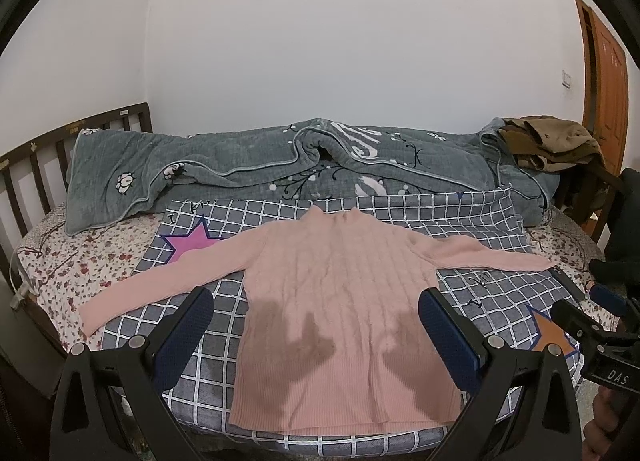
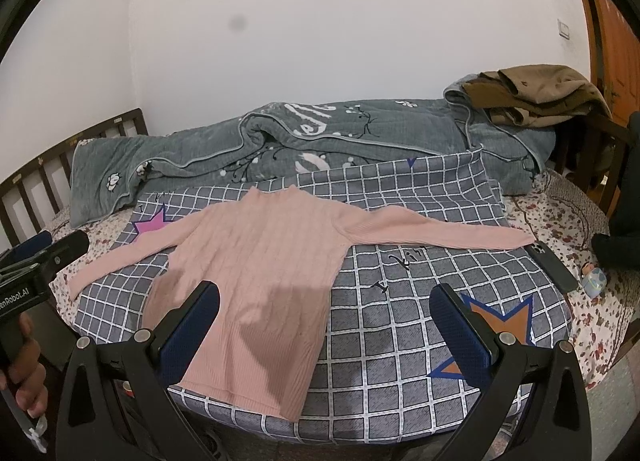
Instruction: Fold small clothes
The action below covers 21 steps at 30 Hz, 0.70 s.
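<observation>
A small pink knitted sweater [image 1: 340, 293] [image 2: 256, 281] lies flat, front up, on a grey checked sheet [image 1: 492, 293] [image 2: 400, 321], both sleeves spread out sideways. My left gripper [image 1: 316, 313] hovers open above the sweater's lower body, nothing between its blue-padded fingers. My right gripper [image 2: 326, 313] hangs open above the sweater's right hem side and the bare sheet, holding nothing. In the left wrist view the right gripper [image 1: 588, 313] shows at the right edge; in the right wrist view the left gripper [image 2: 44, 257] shows at the left edge, with a hand below it.
A rolled grey-green quilt [image 1: 280, 169] [image 2: 280, 137] lies along the back by the wall, brown clothes [image 1: 552, 141] [image 2: 540, 93] piled on its right end. A black phone [image 2: 552, 265] and a small toy [image 2: 594, 279] lie beside the right sleeve tip. Wooden headboard [image 1: 60, 149] at left.
</observation>
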Tool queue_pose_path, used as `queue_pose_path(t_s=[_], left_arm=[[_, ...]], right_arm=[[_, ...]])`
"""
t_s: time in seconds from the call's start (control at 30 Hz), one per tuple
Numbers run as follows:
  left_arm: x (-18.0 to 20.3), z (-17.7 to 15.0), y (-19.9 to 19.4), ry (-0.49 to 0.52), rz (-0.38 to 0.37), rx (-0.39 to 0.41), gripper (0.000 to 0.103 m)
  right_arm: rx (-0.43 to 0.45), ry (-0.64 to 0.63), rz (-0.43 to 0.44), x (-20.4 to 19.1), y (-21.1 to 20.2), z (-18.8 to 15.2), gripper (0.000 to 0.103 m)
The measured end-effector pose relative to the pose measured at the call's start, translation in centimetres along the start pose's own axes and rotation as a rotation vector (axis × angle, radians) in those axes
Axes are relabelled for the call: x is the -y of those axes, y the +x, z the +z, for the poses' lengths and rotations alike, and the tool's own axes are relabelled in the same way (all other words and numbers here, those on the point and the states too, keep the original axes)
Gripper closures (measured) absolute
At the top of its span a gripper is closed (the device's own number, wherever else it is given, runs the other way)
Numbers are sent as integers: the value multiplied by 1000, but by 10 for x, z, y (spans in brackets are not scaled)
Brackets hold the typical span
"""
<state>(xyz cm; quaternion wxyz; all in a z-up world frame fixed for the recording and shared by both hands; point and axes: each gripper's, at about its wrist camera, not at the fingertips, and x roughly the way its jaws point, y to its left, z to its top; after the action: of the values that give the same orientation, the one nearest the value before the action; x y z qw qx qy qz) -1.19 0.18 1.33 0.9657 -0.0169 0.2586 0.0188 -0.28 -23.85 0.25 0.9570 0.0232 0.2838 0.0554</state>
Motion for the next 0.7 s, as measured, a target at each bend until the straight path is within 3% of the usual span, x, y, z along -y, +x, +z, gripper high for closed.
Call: queue_pose_path(t_s=[0.7], left_arm=[[0,1,-2,-7,-2,-2,0]], right_arm=[[3,-6,-1,-1,-2,1,0]])
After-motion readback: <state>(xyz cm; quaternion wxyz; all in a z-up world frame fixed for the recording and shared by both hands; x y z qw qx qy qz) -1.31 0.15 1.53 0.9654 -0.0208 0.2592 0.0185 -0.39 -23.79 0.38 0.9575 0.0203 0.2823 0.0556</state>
